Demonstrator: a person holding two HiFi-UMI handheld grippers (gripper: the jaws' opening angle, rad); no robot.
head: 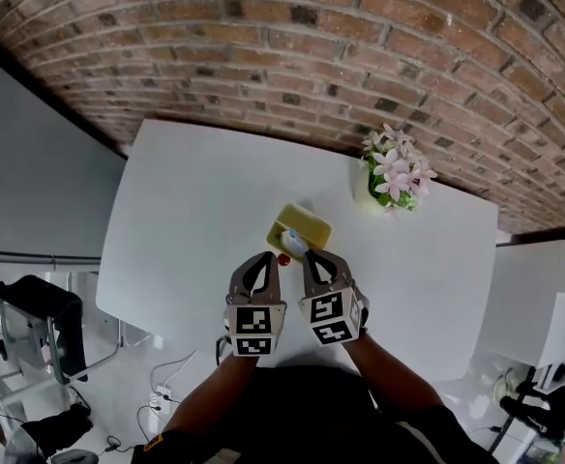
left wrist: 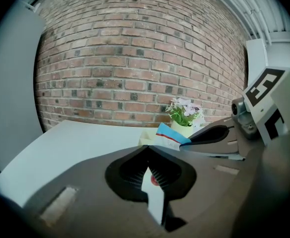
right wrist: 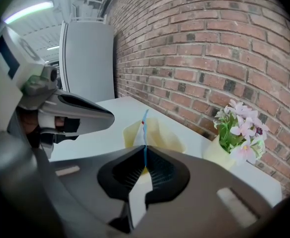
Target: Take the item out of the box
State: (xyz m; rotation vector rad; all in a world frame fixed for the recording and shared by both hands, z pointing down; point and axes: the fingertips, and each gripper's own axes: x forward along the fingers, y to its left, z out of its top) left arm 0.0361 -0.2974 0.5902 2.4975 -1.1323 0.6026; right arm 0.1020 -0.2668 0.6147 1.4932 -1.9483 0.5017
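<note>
Forearms: my forearms [head: 215, 394] reach from the near edge out over the white table [head: 186, 220], side by side.
Left gripper: my left gripper [left wrist: 146, 148] sits just left of the right one, with its tips near the box. Its jaws are clenched tip to tip with nothing between them.
Red spot: a small red thing [left wrist: 155, 181] shows through the gap under my left jaws. In the head view it lies between the two grippers' tips. I cannot tell what it is.
Right gripper: my right gripper [right wrist: 145, 148] points down and away at the box. Its jaws are clamped on the thin edge of the packet.
Packet: the packet [right wrist: 144, 125] is white with a blue edge and a red mark. It stands on edge, pinched between my right pads, and rises out at the near end of the box. How much of it still lies inside I cannot tell.
Box: the yellow box [head: 309, 224] rests open on the table near the middle, just beyond both grippers' tips.
Flowers: a pale pot of pink and white flowers [head: 396, 175] stands to the right of the box and farther off, well apart from it, close to the table's far edge.
Wall: a brick wall [head: 312, 46] runs behind the table.
</note>
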